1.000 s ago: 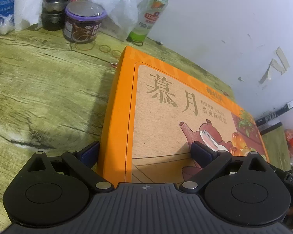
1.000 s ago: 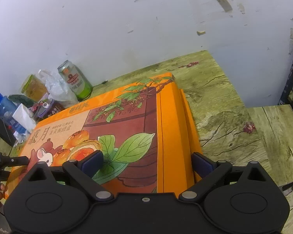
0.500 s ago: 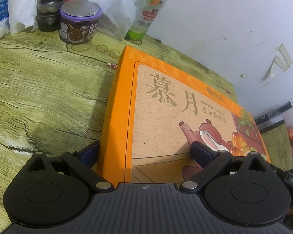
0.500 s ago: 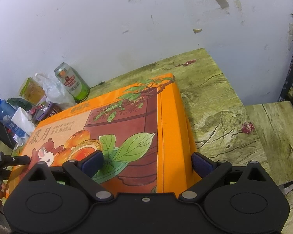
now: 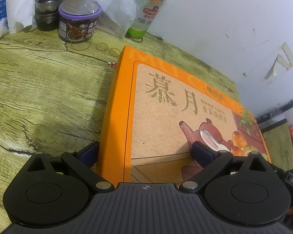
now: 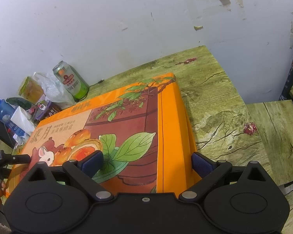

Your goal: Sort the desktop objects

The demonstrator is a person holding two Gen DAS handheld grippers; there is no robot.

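Setting: green wood-grain table [image 5: 39, 89] against a scuffed white wall, with clutter along the back edge.
Box: the large orange gift box [image 5: 166, 117] lies flat on the table, its long side running toward the wall.
Left gripper: the left gripper [image 5: 145, 153] straddles the box's near left corner, jaws wide; one pad is outside the orange side wall and the other is over the printed lid, with no squeeze visible.
Right gripper: the right gripper [image 6: 147, 162] straddles the near right corner the same way, jaws spread wide, holding nothing.
Change: compared with a second ago, the purple-lidded tub [image 5: 78, 25] and beer can [image 5: 148, 11] sit closer to the box's far corner, so box and grippers seem to have slid toward the back.
Meaning: this looks like a two-handed push of the box toward the wall, nearly done.
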